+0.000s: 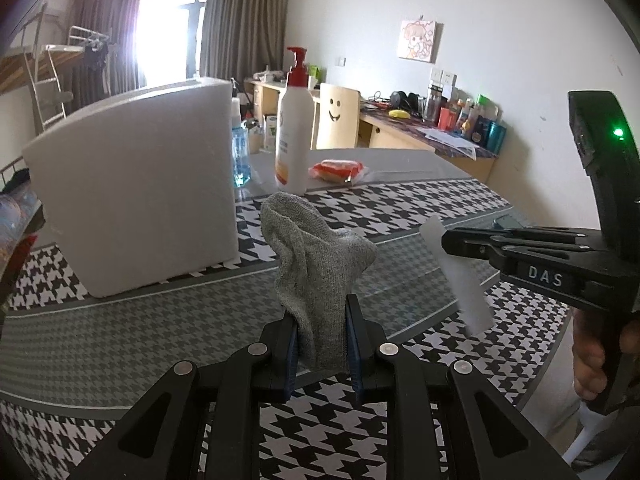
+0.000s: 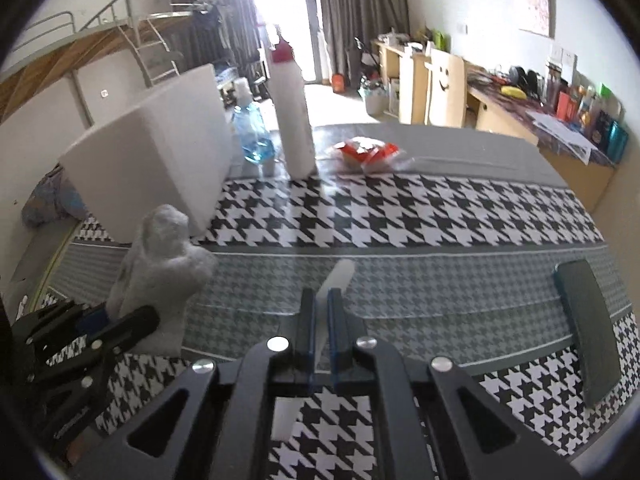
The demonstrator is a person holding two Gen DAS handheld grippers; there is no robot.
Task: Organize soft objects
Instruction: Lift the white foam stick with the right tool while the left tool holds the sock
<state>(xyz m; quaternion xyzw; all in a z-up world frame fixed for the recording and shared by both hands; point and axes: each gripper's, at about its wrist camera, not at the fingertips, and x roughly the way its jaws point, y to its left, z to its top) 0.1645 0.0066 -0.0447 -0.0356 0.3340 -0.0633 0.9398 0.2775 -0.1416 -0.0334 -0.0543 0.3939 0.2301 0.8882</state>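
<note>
Bench: covered by a houndstooth cloth in black-and-white and grey bands; plain grey strip along the far edge.
Far edge: white foam box at the left, blue bottle and white pump bottle beside it, red-and-white packet to their right.
Right edge: dark phone lying flat.
Room: curtained window, loft bed ladder, cluttered desk along the right wall.
Left gripper: fingers clenched on a grey sock, held upright above the near edge.
Right gripper: fingers clamped on a thin white strip, raised over the grey band.
Hard to make out: the strip's material; the window is overexposed.
</note>
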